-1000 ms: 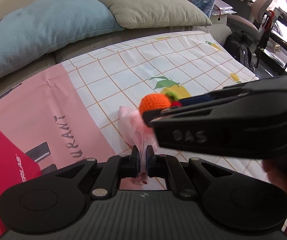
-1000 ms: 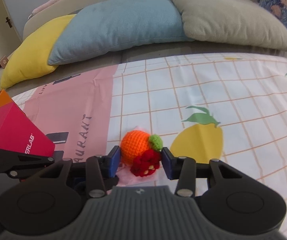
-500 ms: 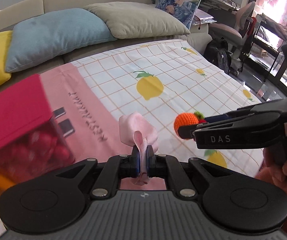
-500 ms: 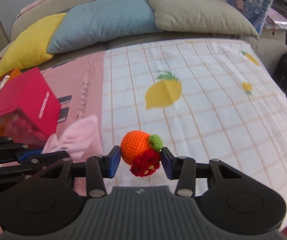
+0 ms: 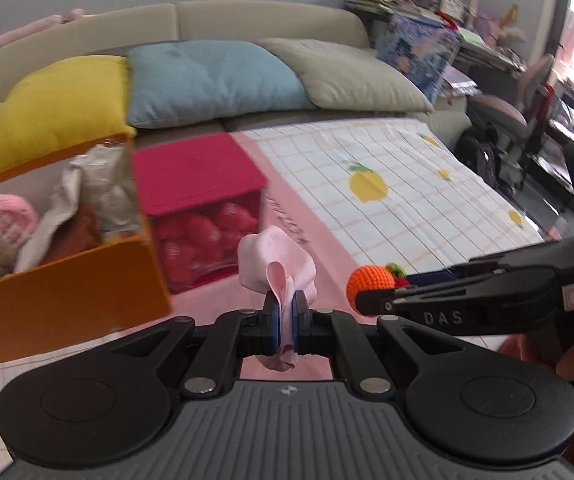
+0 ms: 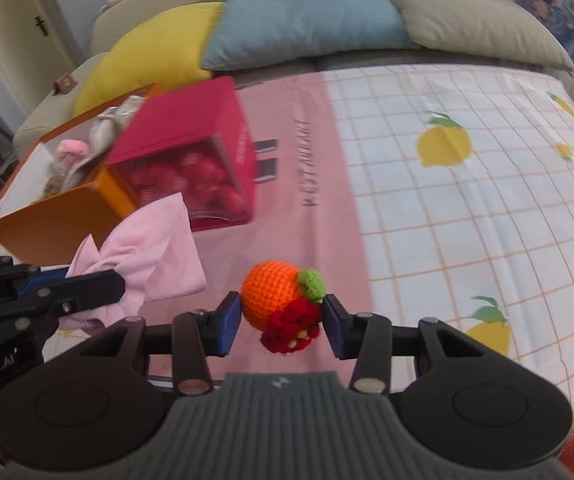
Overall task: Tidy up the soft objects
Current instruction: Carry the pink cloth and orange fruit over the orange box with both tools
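Observation:
My left gripper (image 5: 285, 307) is shut on a pink fabric bow (image 5: 275, 264) and holds it in the air; the bow also shows in the right wrist view (image 6: 147, 256). My right gripper (image 6: 283, 320) is shut on an orange crocheted fruit (image 6: 271, 296) with a green leaf and red flower; it also shows in the left wrist view (image 5: 371, 282). An open orange box (image 5: 67, 280) holding several soft toys stands at the left, and it shows in the right wrist view (image 6: 59, 216) too. Both grippers are lifted above the bed, right of the box.
A red box with a clear front (image 5: 203, 196) stands beside the orange box. The bed has a pink and lemon-print sheet (image 6: 467, 200). Yellow (image 5: 55, 108), blue (image 5: 211, 76) and grey (image 5: 351, 76) pillows lie at the back. A chair and bags (image 5: 487, 152) stand off the right edge.
Both grippers have risen and pulled back from the sheet with their objects held. The views have swung left, bringing the red box and then the orange box into sight.

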Demonstrator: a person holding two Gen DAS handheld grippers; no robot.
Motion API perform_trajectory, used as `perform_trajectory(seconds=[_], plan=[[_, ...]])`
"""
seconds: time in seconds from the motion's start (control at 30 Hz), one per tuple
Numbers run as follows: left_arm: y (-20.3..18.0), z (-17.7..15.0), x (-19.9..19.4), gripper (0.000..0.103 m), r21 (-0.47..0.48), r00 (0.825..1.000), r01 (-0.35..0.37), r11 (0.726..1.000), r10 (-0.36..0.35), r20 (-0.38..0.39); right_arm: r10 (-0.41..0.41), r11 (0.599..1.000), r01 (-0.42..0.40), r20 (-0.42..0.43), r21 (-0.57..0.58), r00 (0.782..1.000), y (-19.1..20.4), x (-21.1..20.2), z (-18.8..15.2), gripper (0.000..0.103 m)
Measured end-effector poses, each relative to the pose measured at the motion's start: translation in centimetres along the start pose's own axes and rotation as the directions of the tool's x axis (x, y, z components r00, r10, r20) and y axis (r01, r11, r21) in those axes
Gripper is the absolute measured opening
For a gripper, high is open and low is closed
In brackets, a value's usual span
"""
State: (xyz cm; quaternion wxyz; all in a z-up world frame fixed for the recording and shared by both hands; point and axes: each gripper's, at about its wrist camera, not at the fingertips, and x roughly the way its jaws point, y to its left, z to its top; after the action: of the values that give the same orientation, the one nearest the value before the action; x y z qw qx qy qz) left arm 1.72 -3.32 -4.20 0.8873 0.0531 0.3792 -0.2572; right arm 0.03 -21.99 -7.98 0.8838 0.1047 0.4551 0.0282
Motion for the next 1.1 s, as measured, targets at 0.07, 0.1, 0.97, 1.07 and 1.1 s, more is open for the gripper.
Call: perform_trajectory(seconds=[0.07,0.1,0.97,1.07,1.1], plan=[[1.1,0.1,-1.0,0.006,-0.026,0.999,-0.022,0.999,0.023,0.024,0.019,1.000,-0.019,0.011,-0.022,1.000,1.5,-0.4,0.1,0.044],[1.6,0.1,-1.4,0.006,-0.040,0.999,-0.035,0.999,0.036,0.035,0.030,0.999,-0.029,0.015,-0.034,0.999,2.2,-0.7,0.2,0.044],[13.6,4.1,-6.1,0.006,-0.213,0.953,-0.184,0.960,0.227,0.199,0.218,0.924,-0.159,0.139,-0.347,0.966,18.2,-0.6,9.4,0.044],[15.1,5.1,-5.6,0.006,-0.213,0.946,-0.209,0.954,0.253,0.203,0.229,0.917,-0.165,0.140,-0.362,0.963,19.5,0.5,10.9,0.044],[15.6,5.3,-5.4,0.006,-0.215,0.944,-0.218,0.952,0.262,0.203,0.229,0.915,-0.164,0.140,-0.367,0.963,19.9,1.0,11.3,0.044]])
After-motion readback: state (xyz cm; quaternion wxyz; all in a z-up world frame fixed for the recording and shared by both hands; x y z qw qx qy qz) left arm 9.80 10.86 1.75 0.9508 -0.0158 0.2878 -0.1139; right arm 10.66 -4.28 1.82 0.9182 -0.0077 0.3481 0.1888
